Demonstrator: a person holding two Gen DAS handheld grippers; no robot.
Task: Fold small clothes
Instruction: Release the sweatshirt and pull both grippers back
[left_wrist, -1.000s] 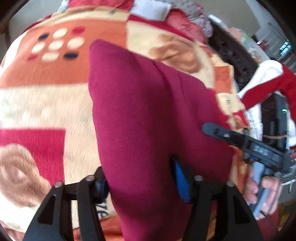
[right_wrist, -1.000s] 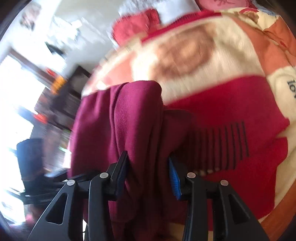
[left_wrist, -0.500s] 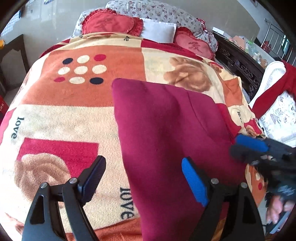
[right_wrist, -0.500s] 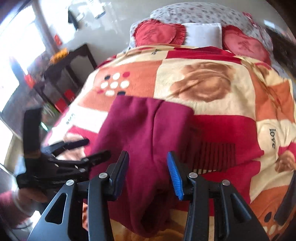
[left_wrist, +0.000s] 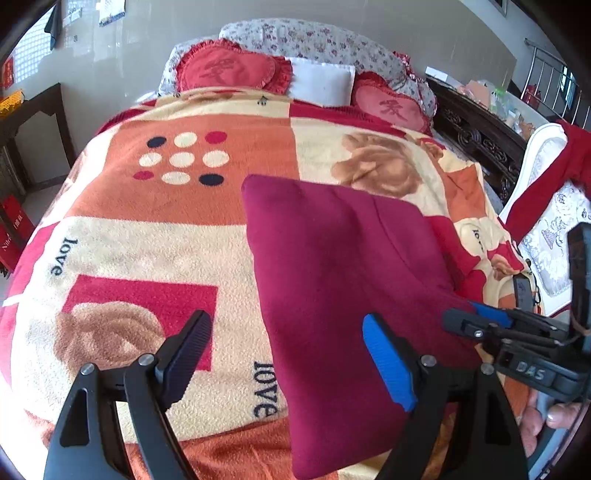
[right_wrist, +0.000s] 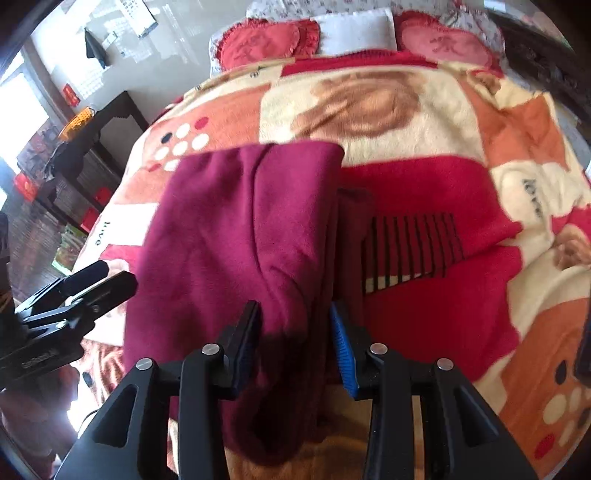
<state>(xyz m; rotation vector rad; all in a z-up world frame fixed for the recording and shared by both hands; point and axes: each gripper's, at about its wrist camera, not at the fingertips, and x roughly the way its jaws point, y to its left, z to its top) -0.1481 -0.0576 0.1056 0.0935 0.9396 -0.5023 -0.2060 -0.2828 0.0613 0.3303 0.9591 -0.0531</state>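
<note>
A folded maroon garment (left_wrist: 340, 273) lies on the patterned blanket (left_wrist: 155, 229) near the bed's front edge. My left gripper (left_wrist: 286, 354) is open and empty, held above the garment's left edge, not touching it. My right gripper (right_wrist: 295, 332) has its jaws around a bunched fold at the near end of the maroon garment (right_wrist: 236, 229); the cloth fills the gap between them. The right gripper also shows in the left wrist view (left_wrist: 480, 321), at the garment's right edge. The left gripper shows in the right wrist view (right_wrist: 99, 284), at the left.
Two red heart cushions (left_wrist: 229, 70) and a white pillow (left_wrist: 321, 83) lie at the bed's head. A dark carved bed frame (left_wrist: 480, 136) and a white chair with red cloth (left_wrist: 546, 184) stand on the right. A dark side table (right_wrist: 96, 122) stands left of the bed.
My left gripper opened, let go of the garment and pulled back and up. The garment went from held up to lying flat on the blanket. My right gripper stays on its near end.
</note>
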